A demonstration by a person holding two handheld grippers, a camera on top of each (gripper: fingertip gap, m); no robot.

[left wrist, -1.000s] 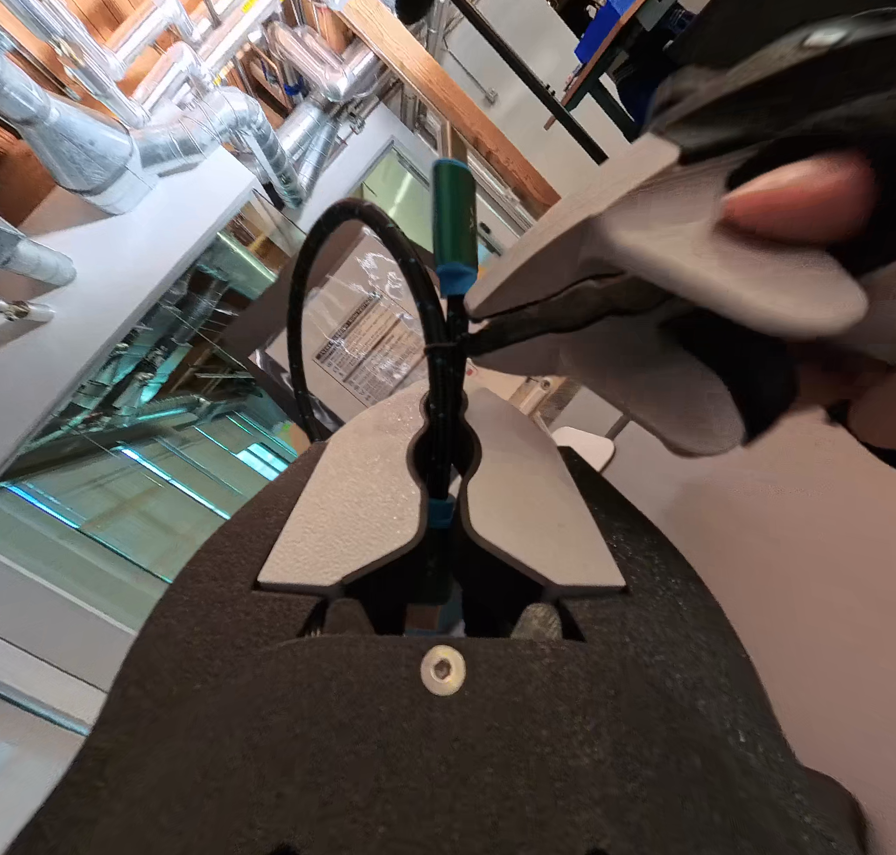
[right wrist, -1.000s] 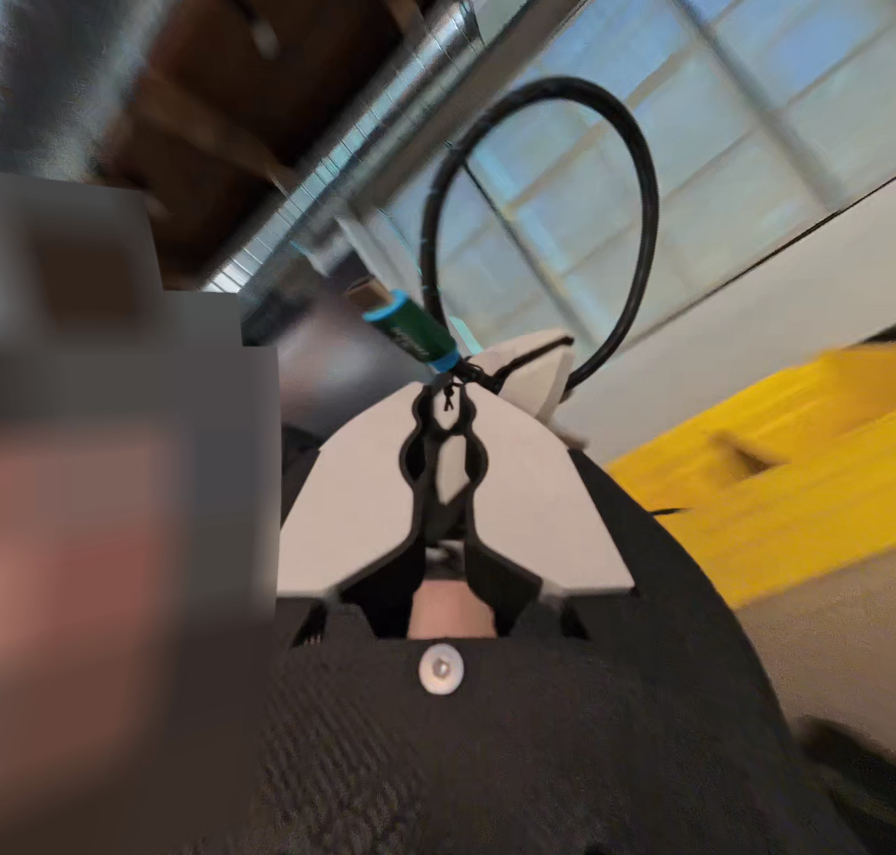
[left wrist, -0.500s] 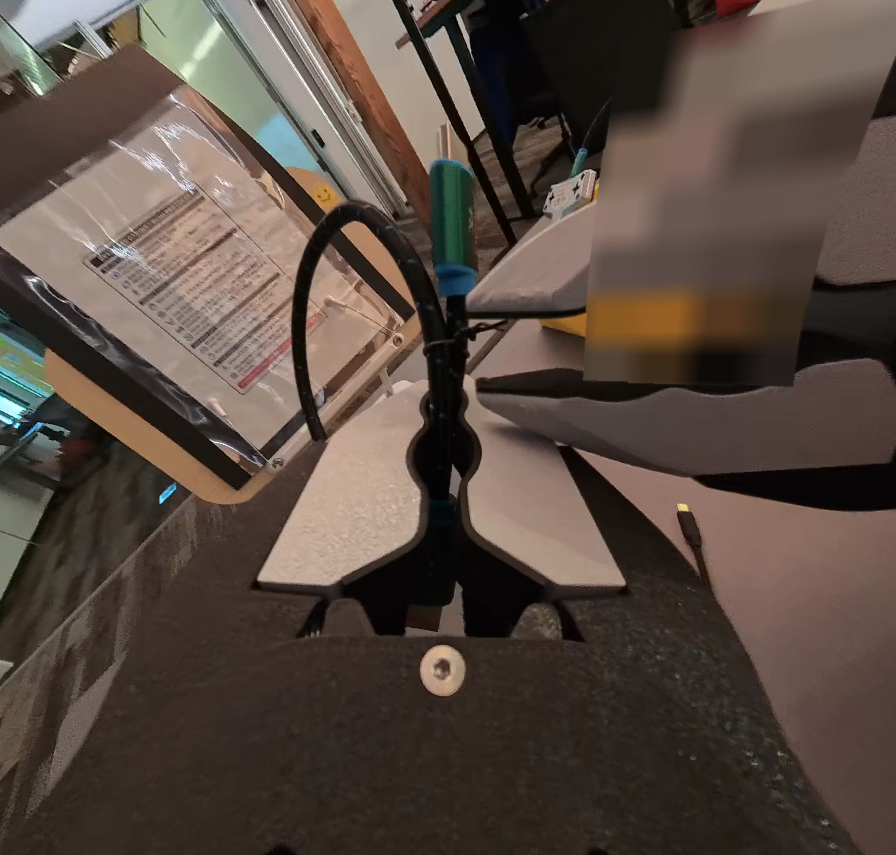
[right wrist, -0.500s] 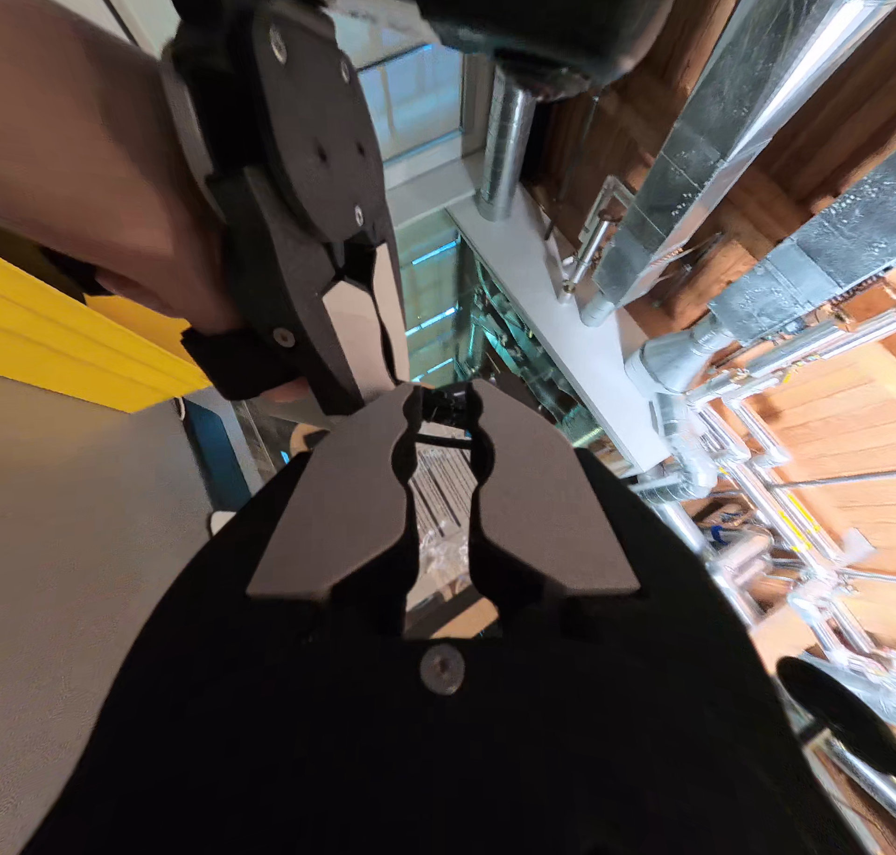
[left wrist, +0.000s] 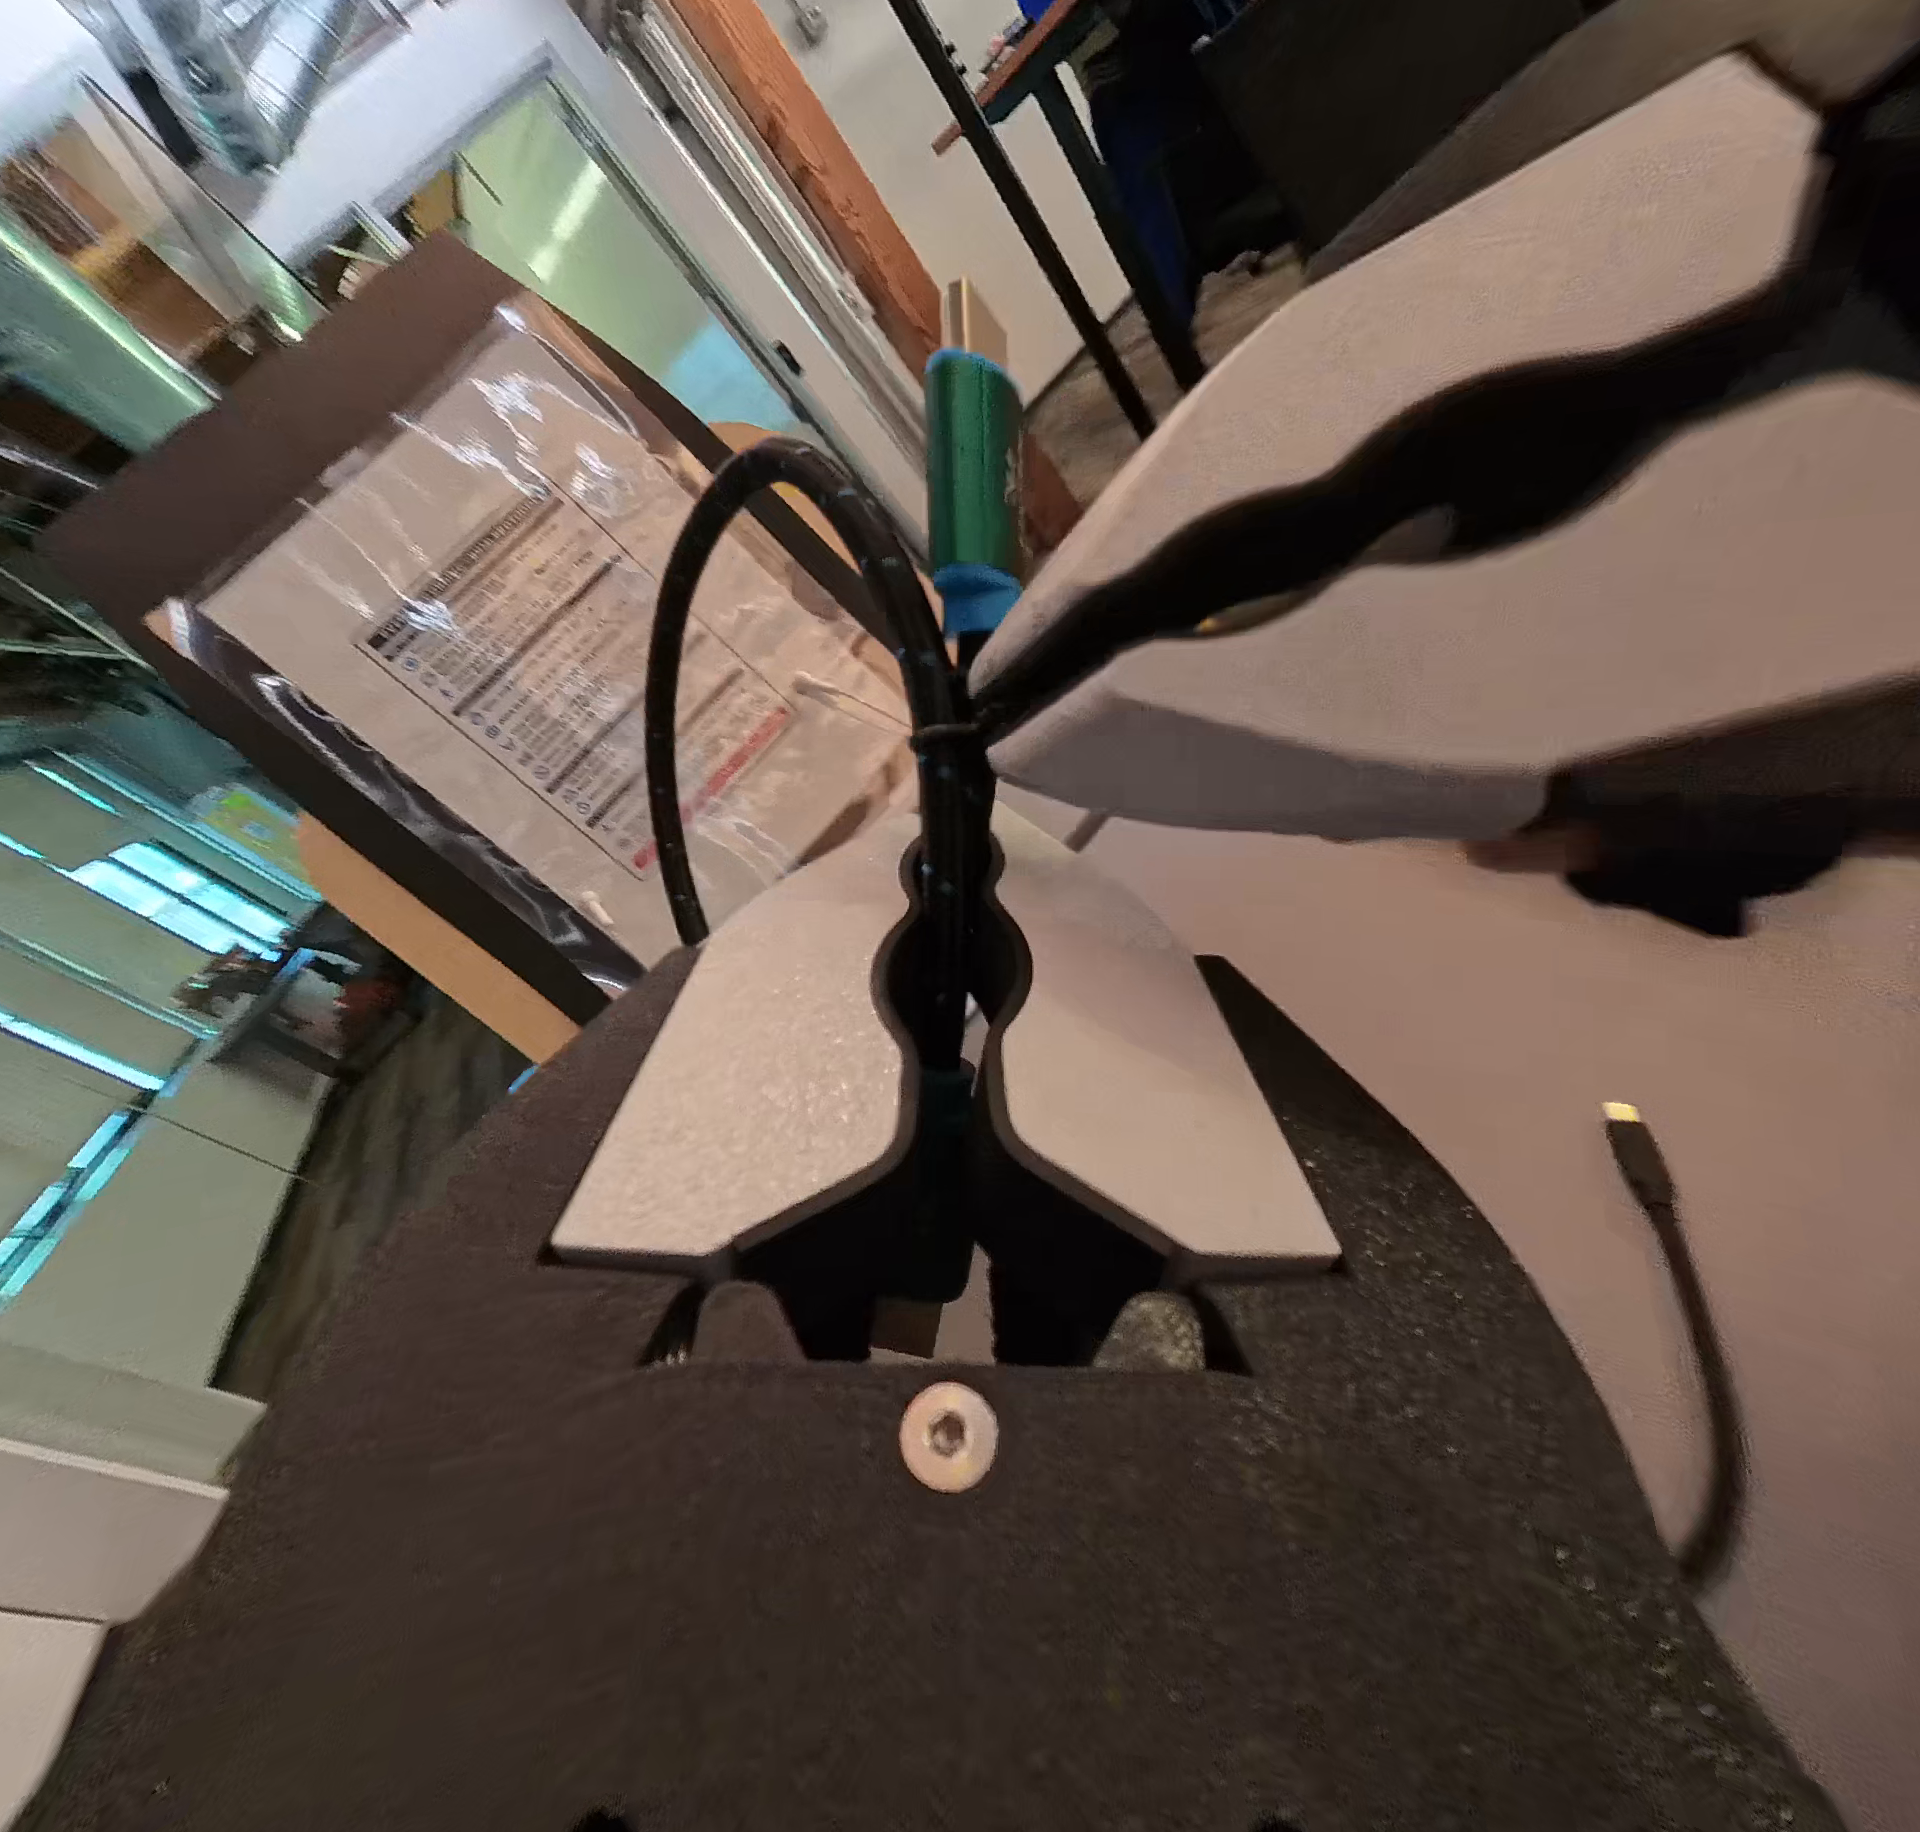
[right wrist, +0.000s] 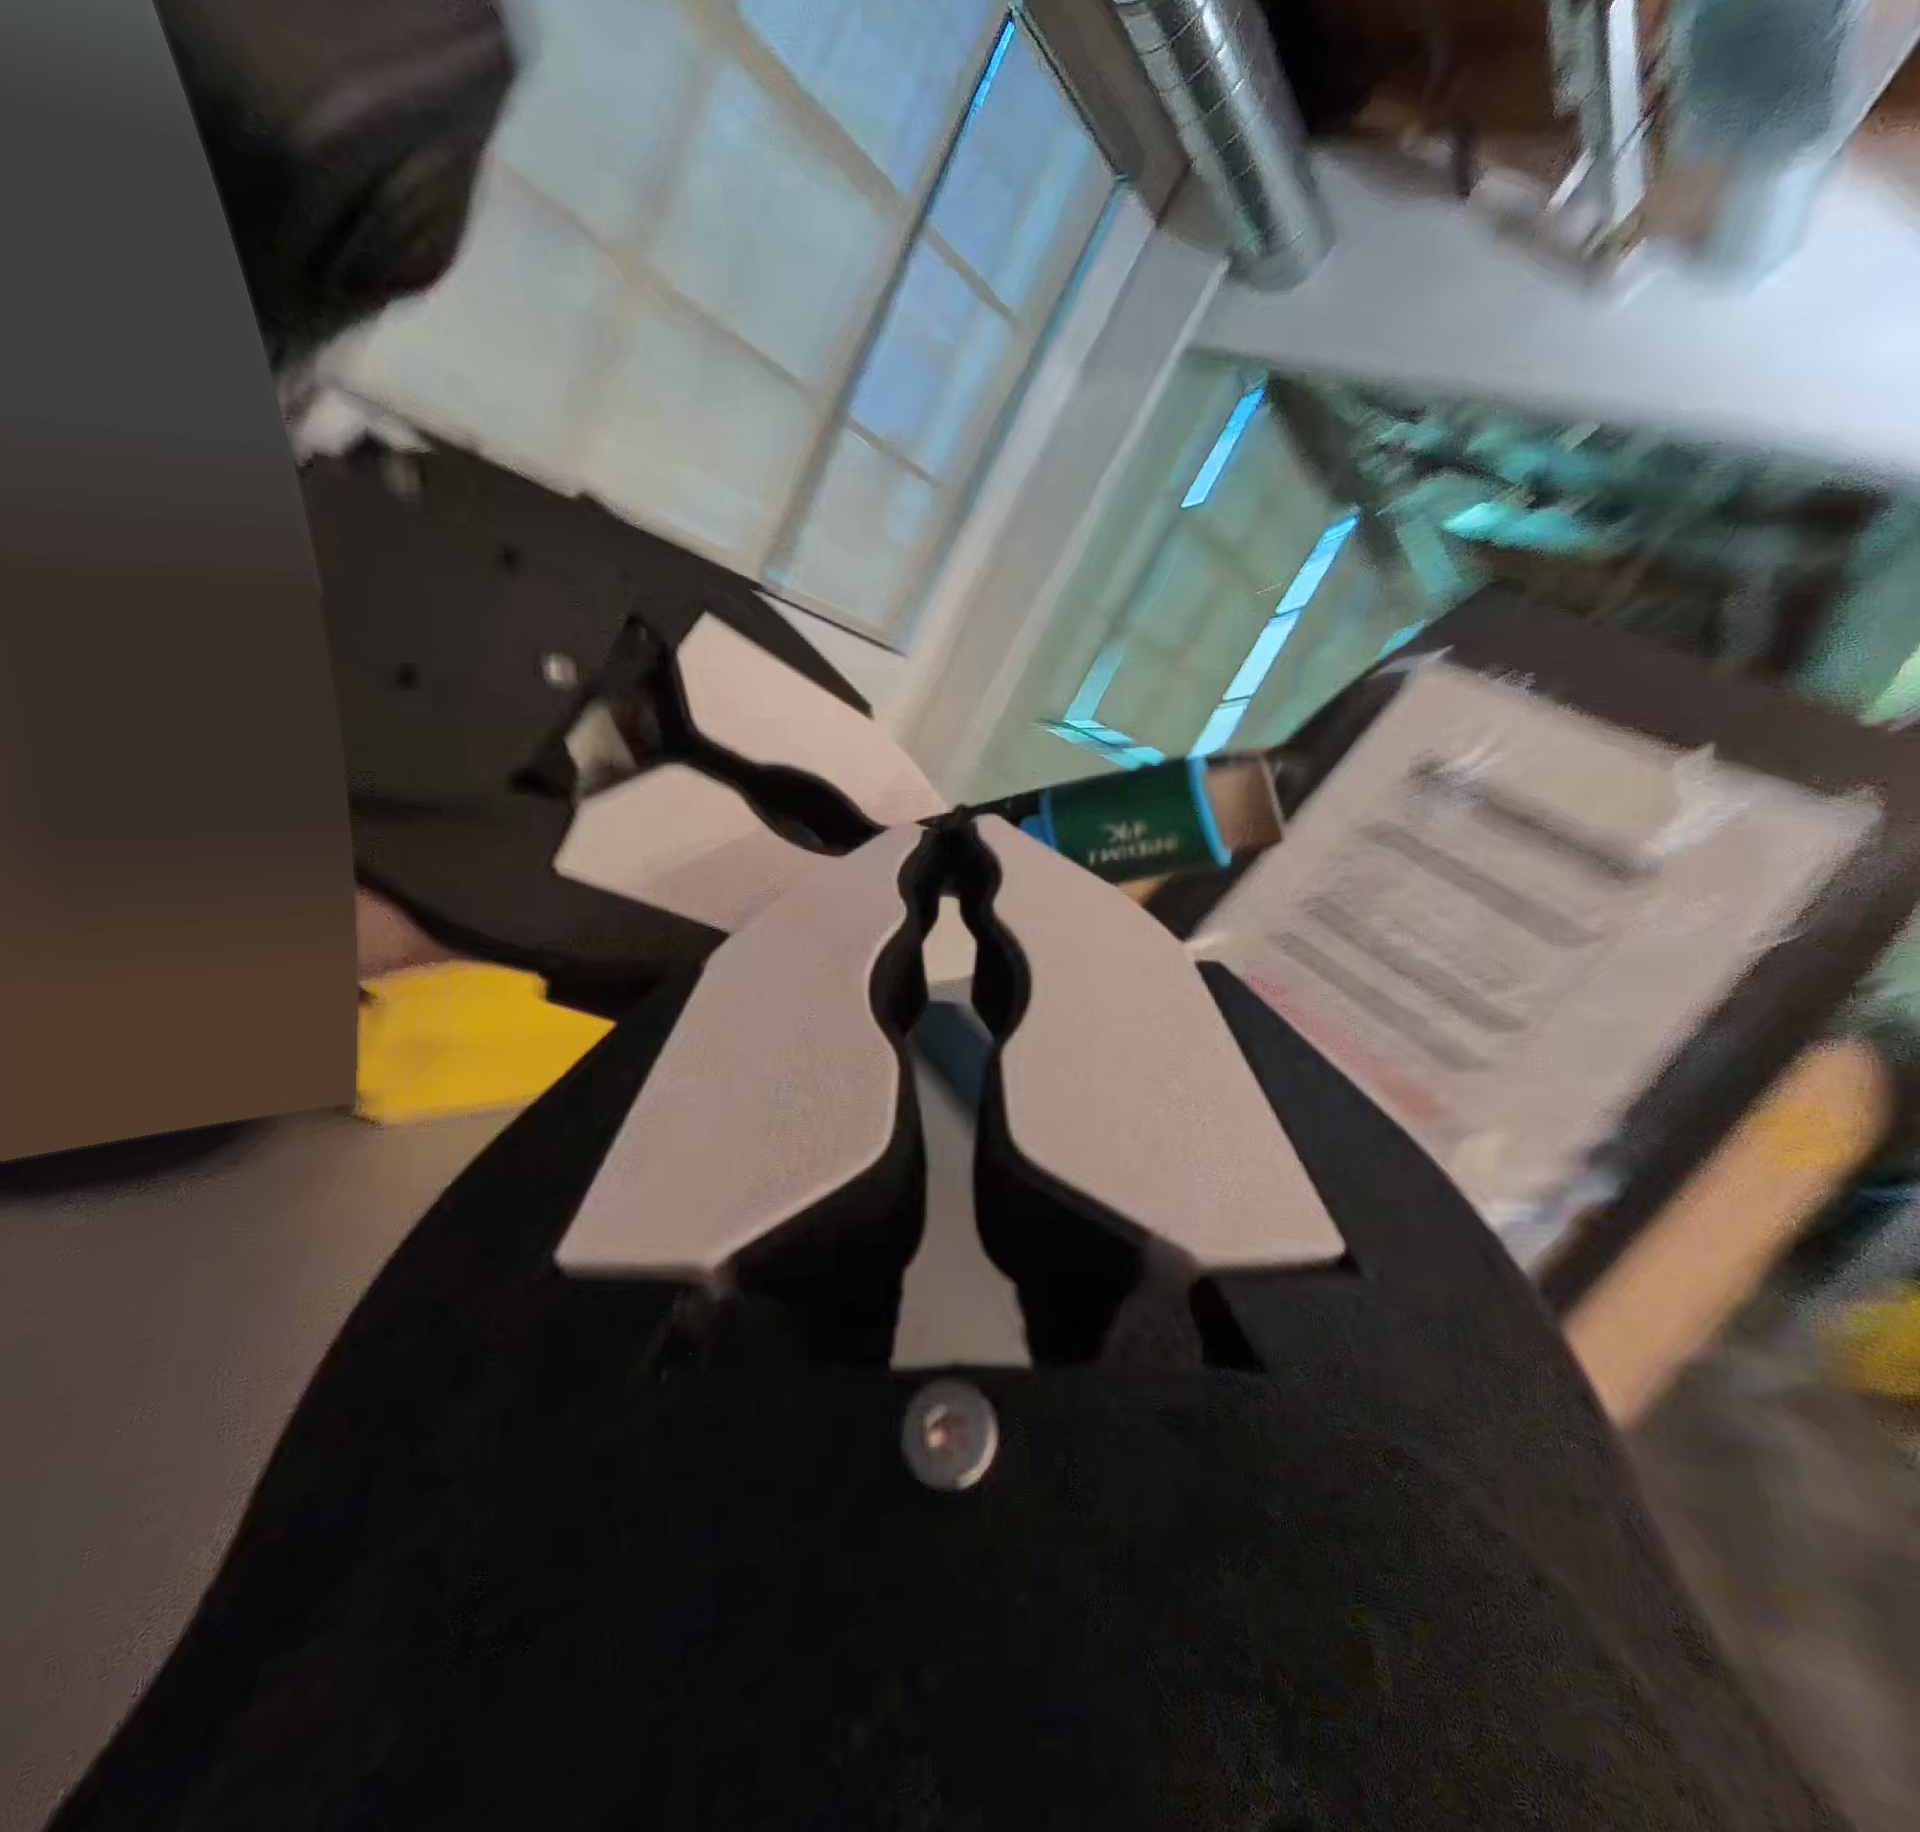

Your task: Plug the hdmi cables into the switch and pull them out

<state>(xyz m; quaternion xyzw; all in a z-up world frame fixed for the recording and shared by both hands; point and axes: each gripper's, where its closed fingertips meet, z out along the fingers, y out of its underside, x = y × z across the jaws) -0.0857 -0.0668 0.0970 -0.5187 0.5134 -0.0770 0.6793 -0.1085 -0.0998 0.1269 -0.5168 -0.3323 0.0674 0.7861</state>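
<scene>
HDMI cable (left wrist: 940, 826) sits in our left gripper (left wrist: 951, 909), clamped between the closed fingers, same grip as half a second ago. Since then our right gripper (left wrist: 982, 717) has narrowed from a visible gap to tips nearly together, pinching at the thin tie (left wrist: 940, 736) around the cable just under the plug. We see the same pinch from the right wrist view, right gripper (right wrist: 951, 832) with tips meeting at the tie; the view has swung and is blurred. Cable is black braided, looped back on itself, with a green plug (left wrist: 971, 478) on a blue collar, metal tip pointing up and away. Grey desk (left wrist: 1455, 1055) below, another thin black cable (left wrist: 1662, 1252) with a gold tip lying on it. Sign board under plastic film (left wrist: 582, 660) behind, windows and silver duct (right wrist: 1195, 68) above.
</scene>
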